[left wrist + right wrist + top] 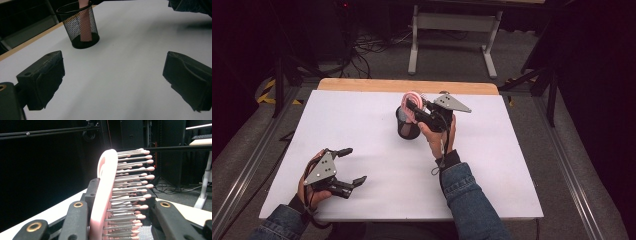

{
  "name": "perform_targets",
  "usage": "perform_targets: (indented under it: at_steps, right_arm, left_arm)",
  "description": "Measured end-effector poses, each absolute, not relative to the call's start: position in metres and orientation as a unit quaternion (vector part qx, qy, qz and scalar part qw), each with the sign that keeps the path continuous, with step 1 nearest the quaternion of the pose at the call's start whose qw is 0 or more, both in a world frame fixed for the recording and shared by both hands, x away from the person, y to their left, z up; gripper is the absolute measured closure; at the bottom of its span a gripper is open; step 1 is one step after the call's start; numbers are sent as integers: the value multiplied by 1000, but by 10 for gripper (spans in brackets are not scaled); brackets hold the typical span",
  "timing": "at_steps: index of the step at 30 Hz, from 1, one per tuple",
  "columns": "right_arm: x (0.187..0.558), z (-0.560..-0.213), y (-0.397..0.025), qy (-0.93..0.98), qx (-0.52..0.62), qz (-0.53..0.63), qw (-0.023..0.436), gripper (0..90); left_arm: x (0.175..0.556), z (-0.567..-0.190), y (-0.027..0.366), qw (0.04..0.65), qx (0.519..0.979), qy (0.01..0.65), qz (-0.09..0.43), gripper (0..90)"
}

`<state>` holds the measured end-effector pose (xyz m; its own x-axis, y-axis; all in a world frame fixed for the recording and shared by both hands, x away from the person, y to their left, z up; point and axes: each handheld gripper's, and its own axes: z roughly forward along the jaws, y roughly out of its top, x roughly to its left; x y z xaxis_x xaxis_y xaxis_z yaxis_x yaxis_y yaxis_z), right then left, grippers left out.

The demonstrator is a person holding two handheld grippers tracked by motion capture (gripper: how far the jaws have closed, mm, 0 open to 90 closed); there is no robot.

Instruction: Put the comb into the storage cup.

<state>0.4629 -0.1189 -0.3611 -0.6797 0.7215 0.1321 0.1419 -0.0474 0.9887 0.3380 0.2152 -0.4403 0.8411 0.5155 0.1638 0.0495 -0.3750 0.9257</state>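
Left gripper, nearest at 7 o'clock, idles w/ jaws wide apart; right gripper clamps pink plastic bristle hairbrush standing in black mesh cup centre-table — tilting could tip cup.

Glossy pink plastic hairbrush; black metal-mesh cup; matt white tabletop

I work at a white table top with a wooden far edge. Beyond it lies grey floor — black cables tangled there, a white desk frame standing behind. The room around me is dark, nearly black.
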Motion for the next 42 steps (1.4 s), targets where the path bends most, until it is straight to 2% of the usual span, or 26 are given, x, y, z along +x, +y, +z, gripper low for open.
perform_targets:
  at_steps: [16, 23, 25, 29, 37, 42]
  right_arm:
    - [464, -367, -127, 647, 345, 643, 220, 604]
    - [464, -372, -130, 653, 354, 633, 219, 543]
    - [465, -373, -131, 656, 357, 624, 227, 495]
    - [464, -374, -132, 659, 356, 619, 236, 455]
    - [464, -375, -138, 663, 363, 609, 242, 449]
    - [461, -375, -139, 665, 361, 604, 251, 411]
  left_arm:
    - [338, -440, 215, 530, 800, 178, 220, 47]
    - [338, -440, 214, 530, 799, 176, 222, 47]
    - [338, -440, 215, 527, 801, 177, 221, 47]
    - [339, -440, 215, 527, 801, 177, 221, 47]
    - [338, -440, 214, 528, 800, 177, 224, 47]
    - [338, -440, 216, 529, 798, 180, 226, 47]
